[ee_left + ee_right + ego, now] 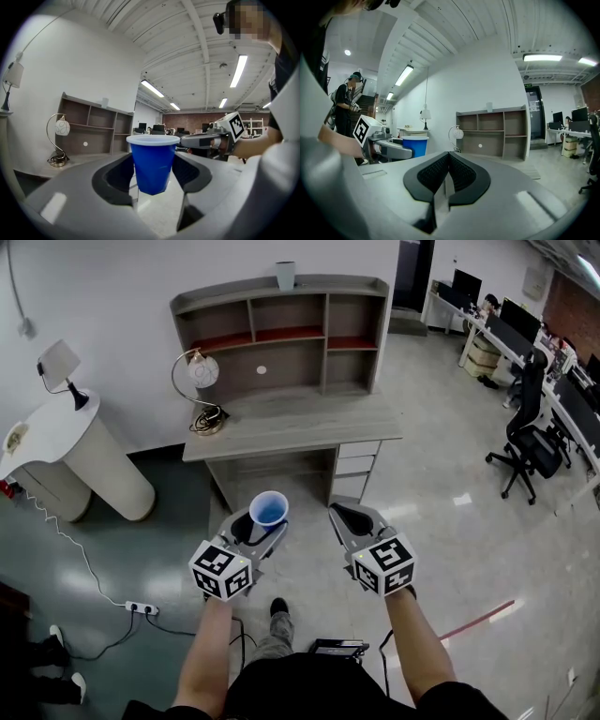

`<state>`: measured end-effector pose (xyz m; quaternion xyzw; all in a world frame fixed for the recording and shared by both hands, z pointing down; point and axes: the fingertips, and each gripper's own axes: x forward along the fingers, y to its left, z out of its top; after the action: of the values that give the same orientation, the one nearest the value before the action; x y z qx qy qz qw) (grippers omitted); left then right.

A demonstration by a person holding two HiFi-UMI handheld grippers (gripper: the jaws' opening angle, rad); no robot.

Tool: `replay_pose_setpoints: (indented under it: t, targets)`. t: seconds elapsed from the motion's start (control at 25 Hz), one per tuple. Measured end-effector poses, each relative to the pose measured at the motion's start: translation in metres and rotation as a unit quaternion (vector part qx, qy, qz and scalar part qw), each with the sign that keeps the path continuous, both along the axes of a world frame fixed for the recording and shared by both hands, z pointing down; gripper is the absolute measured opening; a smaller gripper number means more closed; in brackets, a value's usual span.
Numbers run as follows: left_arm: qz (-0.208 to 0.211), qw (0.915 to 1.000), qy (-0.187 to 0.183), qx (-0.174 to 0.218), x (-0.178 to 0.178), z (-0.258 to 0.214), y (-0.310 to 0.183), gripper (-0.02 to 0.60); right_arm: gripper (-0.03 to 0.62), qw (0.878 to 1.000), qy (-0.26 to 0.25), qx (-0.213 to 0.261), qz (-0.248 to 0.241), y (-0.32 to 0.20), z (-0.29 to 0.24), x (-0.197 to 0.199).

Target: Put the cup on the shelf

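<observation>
A blue cup [269,508] with a white rim stands upright between the jaws of my left gripper [261,521], which is shut on it. In the left gripper view the blue cup [152,161] fills the gap between the two black pads [117,176]. My right gripper [349,518] is beside it at the same height, shut with nothing in it; its pads [459,171] meet in the right gripper view. The grey wooden shelf [281,334] stands on a desk [291,423] ahead, against the white wall, well beyond both grippers. The shelf [492,133] also shows in the right gripper view.
A round lamp [201,381] sits on the desk's left side. A pale cup [285,275] rests on top of the shelf. A white rounded counter [66,456] with a small lamp is to the left. Office chairs [530,442] and desks stand to the right. A power strip [142,608] lies on the floor.
</observation>
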<state>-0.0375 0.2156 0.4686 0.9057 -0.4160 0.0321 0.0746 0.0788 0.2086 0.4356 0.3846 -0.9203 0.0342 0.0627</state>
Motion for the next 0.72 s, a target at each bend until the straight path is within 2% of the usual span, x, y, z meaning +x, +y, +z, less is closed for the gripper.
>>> replay_pose_setpoints:
  t: [0.72]
  targets:
    - [0.029, 0.9995, 0.015, 0.001, -0.064, 0.004, -0.139, 0.255, 0.012, 0.999, 0.014, 0.001, 0.031, -0.129, -0.002, -0.066]
